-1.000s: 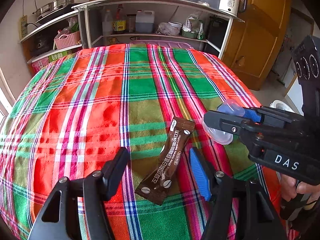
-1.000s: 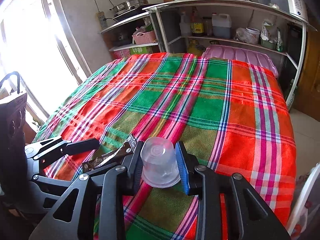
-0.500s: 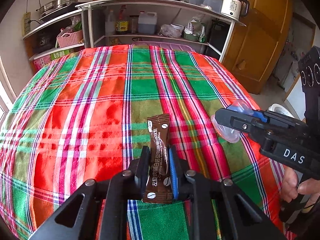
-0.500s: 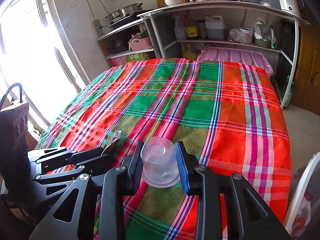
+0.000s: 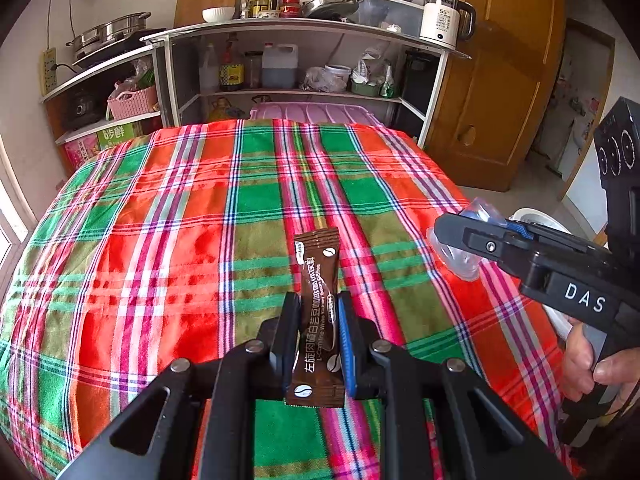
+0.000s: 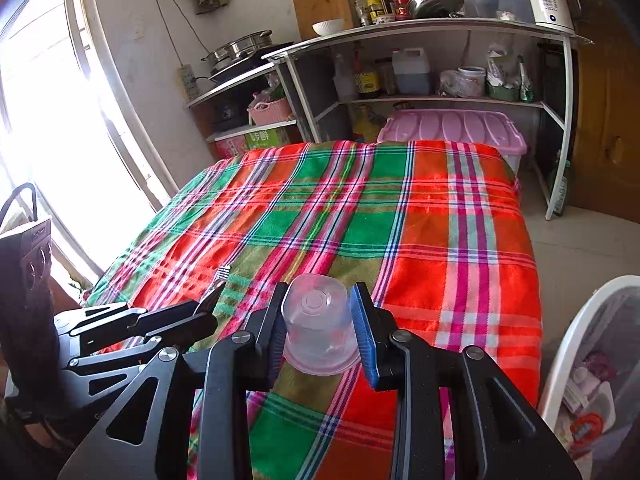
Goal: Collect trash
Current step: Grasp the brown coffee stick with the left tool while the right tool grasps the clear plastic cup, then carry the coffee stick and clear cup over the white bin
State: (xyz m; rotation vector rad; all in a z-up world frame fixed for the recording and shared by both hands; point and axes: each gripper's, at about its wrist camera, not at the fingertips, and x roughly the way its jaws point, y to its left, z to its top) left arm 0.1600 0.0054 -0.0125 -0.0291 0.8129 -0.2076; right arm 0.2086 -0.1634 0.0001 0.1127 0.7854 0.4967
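Observation:
A brown coffee sachet (image 5: 319,304) with white print stands between the pads of my left gripper (image 5: 318,304), which is shut on it and holds it above the plaid tablecloth (image 5: 200,240). My right gripper (image 6: 320,312) is shut on a clear plastic cup (image 6: 318,324), held upside down over the cloth. In the left wrist view the right gripper (image 5: 452,236) sits at the right with the cup (image 5: 456,256) in it and a hand (image 5: 592,364) on its handle. The right wrist view shows the left gripper (image 6: 208,306) at lower left with the sachet's tip (image 6: 222,274) poking out.
A white bin (image 6: 592,360) with trash inside stands on the floor off the table's right edge. Behind the table are a pink lidded box (image 6: 452,128), metal shelves (image 5: 304,60) with bottles and pots, and a wooden door (image 5: 500,80). A bright window (image 6: 48,140) is left.
My left gripper closed on the sachet, which lay slanted on the cloth, and lifted it. The right gripper, still gripping the cup, rose and drew back a little.

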